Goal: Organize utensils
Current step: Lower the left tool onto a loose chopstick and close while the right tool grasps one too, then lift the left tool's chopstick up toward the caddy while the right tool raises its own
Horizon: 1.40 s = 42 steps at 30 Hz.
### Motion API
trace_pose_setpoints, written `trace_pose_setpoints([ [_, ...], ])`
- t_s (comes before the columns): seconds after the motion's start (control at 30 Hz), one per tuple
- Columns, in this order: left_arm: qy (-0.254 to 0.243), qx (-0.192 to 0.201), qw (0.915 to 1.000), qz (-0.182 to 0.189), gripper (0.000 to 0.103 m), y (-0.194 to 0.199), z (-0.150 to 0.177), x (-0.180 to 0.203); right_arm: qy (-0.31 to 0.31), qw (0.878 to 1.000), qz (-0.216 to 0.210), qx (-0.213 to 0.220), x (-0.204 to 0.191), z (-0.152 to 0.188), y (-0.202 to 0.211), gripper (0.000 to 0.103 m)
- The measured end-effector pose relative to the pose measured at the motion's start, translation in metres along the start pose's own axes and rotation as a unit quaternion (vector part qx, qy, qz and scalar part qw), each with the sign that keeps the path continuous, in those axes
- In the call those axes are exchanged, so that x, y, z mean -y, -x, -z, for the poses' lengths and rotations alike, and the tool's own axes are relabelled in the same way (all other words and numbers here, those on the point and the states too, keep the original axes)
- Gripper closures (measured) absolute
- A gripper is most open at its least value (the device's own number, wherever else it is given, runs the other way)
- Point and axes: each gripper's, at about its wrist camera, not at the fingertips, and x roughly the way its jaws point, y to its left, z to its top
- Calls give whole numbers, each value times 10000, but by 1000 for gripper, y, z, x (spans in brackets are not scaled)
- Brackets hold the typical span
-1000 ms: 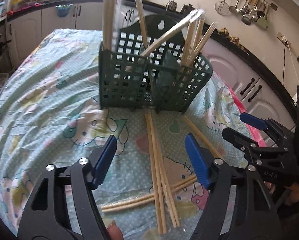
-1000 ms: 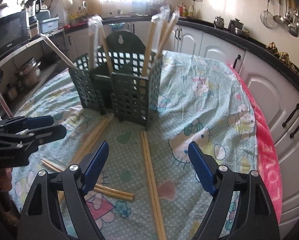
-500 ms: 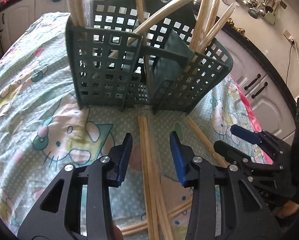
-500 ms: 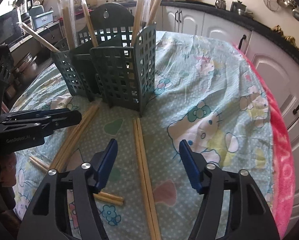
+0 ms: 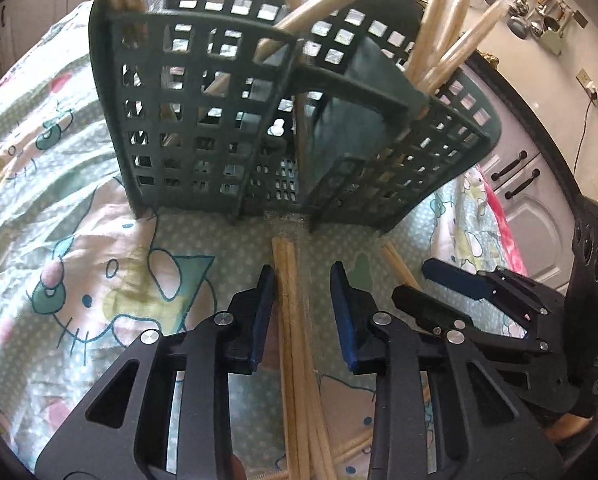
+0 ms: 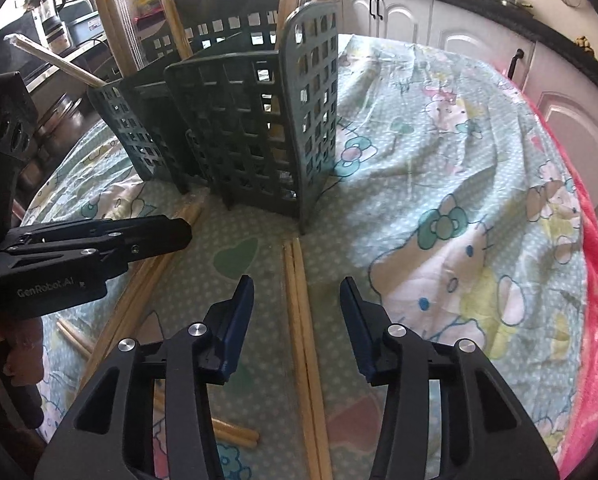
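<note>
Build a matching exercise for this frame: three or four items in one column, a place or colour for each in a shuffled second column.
1. chopstick pair
2. utensil basket
3. ladles
4. blanket edge

A. hanging on the wall
B. pink
C. lying flat between the right gripper's closing jaws
D. dark green, standing on the tablecloth

Pairs: 1-C, 2-D, 3-A, 4-B
</note>
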Motion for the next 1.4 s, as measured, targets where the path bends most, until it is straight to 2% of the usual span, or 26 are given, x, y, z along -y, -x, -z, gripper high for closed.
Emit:
trace_pose_setpoints([
  [0.23,251,-75,9995,157,90,-2,-4,-13,-31,9999,-91,-64,-7,-5,-9,61],
  [0.33,347,-69,9991,229,91,1,-4,-21,-114,9999,-108,-63,-7,-10,-11,64],
  [0.43,426,-63,9987,256,92,7,-4,-31,-133,9999,-75,-80,-9,-13,-14,71],
  [0.5,471,-49,9985,278,92,11,-5,-37,-129,9999,-10,-80,-9,-13,-15,82],
  [0.6,559,-3,9980,281,92,16,-5,-45,-165,9998,-90,-101,-7,-12,-13,91],
  [0.8,766,83,9966,301,96,31,0,-64,111,9999,-50,-96,-21,-8,-6,92],
  [0.93,748,300,9962,319,97,53,3,-73,287,9996,-25,32,-33,-13,6,92],
  [1.4,677,1012,9917,413,99,123,14,-69,640,9959,-271,576,-59,-29,59,92],
])
